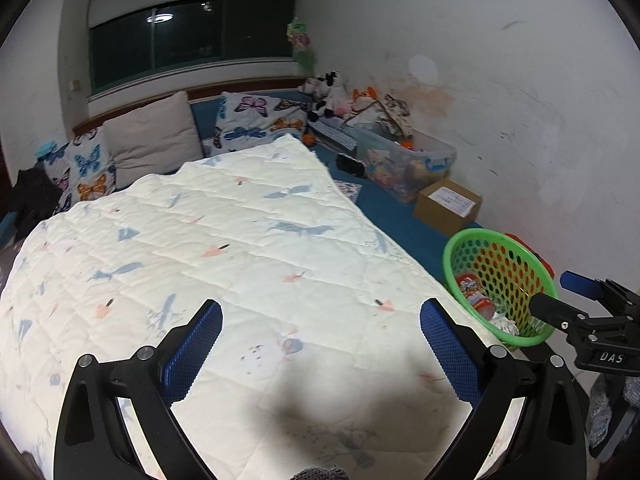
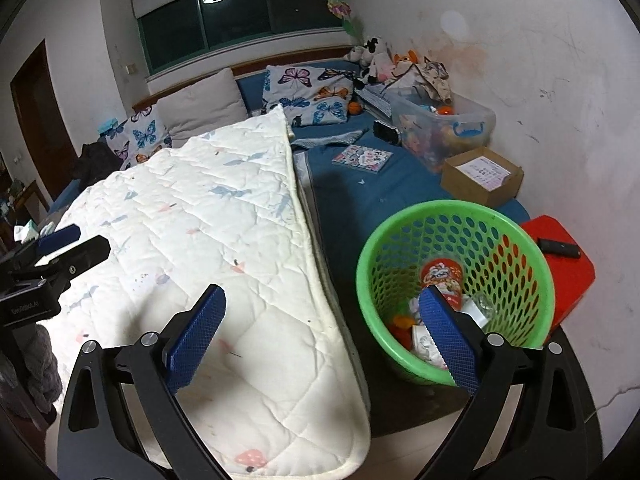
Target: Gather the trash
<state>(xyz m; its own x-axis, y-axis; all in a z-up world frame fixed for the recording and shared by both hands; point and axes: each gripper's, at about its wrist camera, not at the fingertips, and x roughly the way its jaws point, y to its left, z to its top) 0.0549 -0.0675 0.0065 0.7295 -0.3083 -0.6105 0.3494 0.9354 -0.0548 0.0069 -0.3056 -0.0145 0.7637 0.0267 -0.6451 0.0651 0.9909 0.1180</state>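
A green perforated basket stands at the bed's near right corner and holds trash: a red snack cup, crumpled white paper and wrappers. It also shows in the left wrist view. My left gripper is open and empty above the white quilt. My right gripper is open and empty, its right finger over the basket's inside, its left finger over the quilt. Each gripper shows at the edge of the other's view.
A blue bed sheet carries a booklet, a cardboard box and a clear toy bin along the wall. Pillows and plush toys lie at the head. A red stool with a remote stands right of the basket.
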